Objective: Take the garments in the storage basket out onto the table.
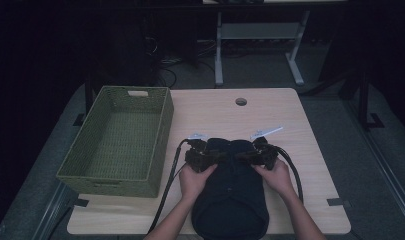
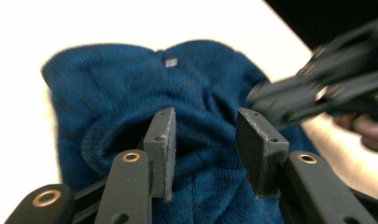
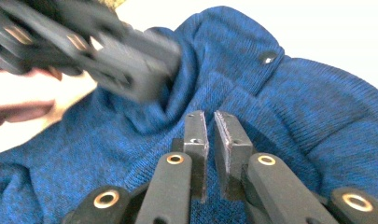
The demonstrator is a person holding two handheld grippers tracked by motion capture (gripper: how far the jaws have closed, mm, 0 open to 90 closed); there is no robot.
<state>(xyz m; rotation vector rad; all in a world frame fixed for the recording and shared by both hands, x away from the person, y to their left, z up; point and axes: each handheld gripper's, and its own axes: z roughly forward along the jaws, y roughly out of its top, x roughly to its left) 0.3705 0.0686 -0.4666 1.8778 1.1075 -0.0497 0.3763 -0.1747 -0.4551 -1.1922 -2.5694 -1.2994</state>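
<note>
A blue knit sweater (image 1: 231,192) lies on the wooden surface (image 1: 290,120), running from the middle toward the six o'clock edge, collar end away from the person. A green woven basket (image 1: 121,140) sits at nine o'clock, just beside it. Both hands rest on the garment near its upper end. The left gripper (image 1: 202,156) has its fingers (image 2: 161,140) partly apart, standing over a rumpled fold of the knit, with fabric bunched between them; I cannot tell whether the pads press it. The right gripper (image 1: 257,154) has its fingers (image 3: 196,135) drawn nearly together, a slim gap showing, held low over the sweater near a small snap button (image 3: 268,58).
</note>
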